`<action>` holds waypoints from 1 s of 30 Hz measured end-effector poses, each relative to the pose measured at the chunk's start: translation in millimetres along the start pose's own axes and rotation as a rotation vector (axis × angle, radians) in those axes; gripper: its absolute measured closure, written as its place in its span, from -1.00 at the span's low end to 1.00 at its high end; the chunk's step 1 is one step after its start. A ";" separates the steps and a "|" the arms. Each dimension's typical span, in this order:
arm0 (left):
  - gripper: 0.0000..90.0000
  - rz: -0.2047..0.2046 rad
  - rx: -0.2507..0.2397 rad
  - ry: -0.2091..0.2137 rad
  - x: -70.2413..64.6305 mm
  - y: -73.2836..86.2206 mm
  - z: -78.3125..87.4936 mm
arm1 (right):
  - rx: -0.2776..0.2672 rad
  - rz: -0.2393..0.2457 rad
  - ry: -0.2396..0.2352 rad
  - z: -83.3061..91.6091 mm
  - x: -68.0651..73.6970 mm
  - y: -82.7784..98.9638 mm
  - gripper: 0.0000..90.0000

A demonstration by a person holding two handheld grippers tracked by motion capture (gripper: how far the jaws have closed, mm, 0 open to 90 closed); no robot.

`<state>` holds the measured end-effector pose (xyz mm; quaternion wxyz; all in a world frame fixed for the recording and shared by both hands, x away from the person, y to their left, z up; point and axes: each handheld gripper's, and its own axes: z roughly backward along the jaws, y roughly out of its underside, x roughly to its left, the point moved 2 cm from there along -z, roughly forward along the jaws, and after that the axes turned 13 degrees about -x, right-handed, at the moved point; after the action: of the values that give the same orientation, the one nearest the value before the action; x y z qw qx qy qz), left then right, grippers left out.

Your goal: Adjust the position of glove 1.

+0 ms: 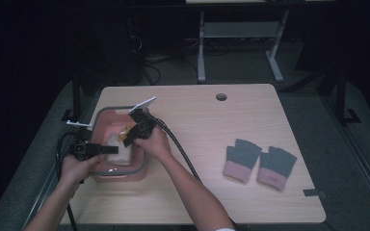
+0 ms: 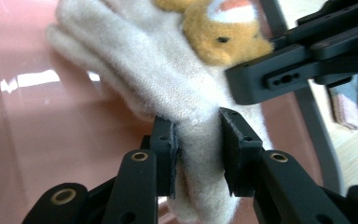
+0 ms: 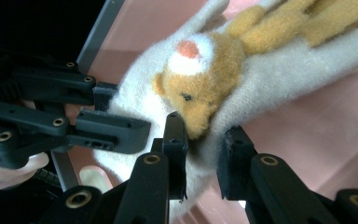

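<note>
Between my left gripper's point(image 2: 198, 154) black jaws I see a cream fleece glove point(image 2: 168, 88) with a tan bear face point(image 3: 193, 88), white muzzle and orange-red nose. Behind it lies the pink bin point(image 1: 125, 174) with its grey rim. Far right of my right gripper point(image 3: 203, 158) lie two grey gloves point(image 1: 259, 163) with pink cuffs on the pale wood table point(image 1: 212, 130).

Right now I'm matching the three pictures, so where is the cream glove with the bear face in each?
High view: cream glove inside the pink bin, table's left.
Left gripper view: centre, pinched between the left gripper.
Right gripper view: centre, pinched by the right gripper.
Shared landmark: the orange bear face.
</note>
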<state>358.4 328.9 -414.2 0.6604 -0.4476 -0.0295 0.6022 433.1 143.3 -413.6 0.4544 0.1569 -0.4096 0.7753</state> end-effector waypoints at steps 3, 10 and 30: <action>0.52 -0.007 0.000 -0.008 -1.2 1.4 -0.6 | 0.008 0.026 0.019 1.9 0.3 -0.2 0.65; 0.52 -0.047 0.023 -0.037 -5.5 2.3 -2.9 | 0.010 0.038 0.034 9.5 1.2 -1.5 0.61; 0.37 -0.088 -0.005 -0.117 -8.3 -10.6 14.8 | -0.041 0.043 0.012 37.8 0.5 -2.7 0.54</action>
<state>355.8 331.6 -394.6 0.6822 -0.4115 -0.0892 0.5977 430.2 114.8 -388.7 0.4431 0.1338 -0.4259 0.7774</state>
